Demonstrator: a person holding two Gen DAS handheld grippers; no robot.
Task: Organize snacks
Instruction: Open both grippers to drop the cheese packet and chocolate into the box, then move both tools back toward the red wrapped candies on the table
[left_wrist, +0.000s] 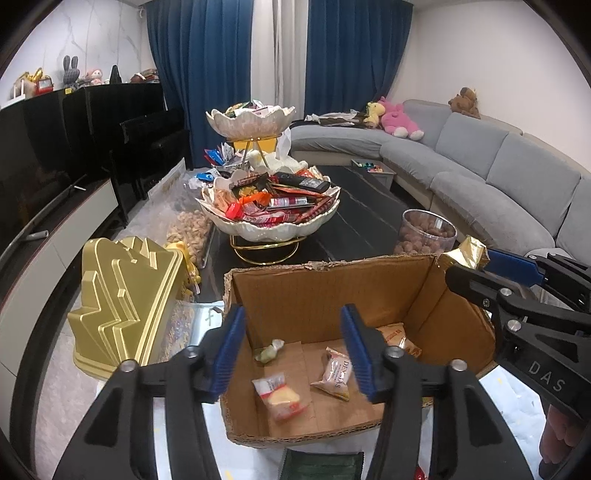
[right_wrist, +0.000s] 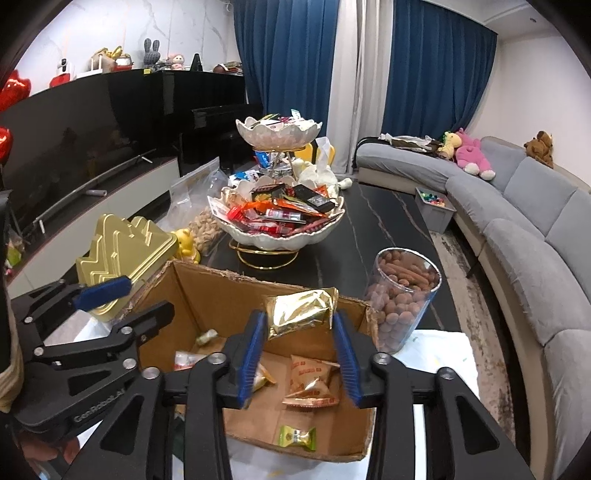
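Right tool (right_wrist: 299, 354) pinches a gold foil packet (right_wrist: 301, 312) by its lower edge, above the cardboard box (right_wrist: 295, 435) on the table. Left tool (left_wrist: 293, 354) spread, empty. Packet judged light, crinkly, slippery (grip the sealed seam).

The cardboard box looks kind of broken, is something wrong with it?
Yes. The cardboard box has torn, ragged top edges where flaps seem ripped off, and its front corner looks frayed. It still holds wrapped snacks. The right tool holds a gold packet above it.
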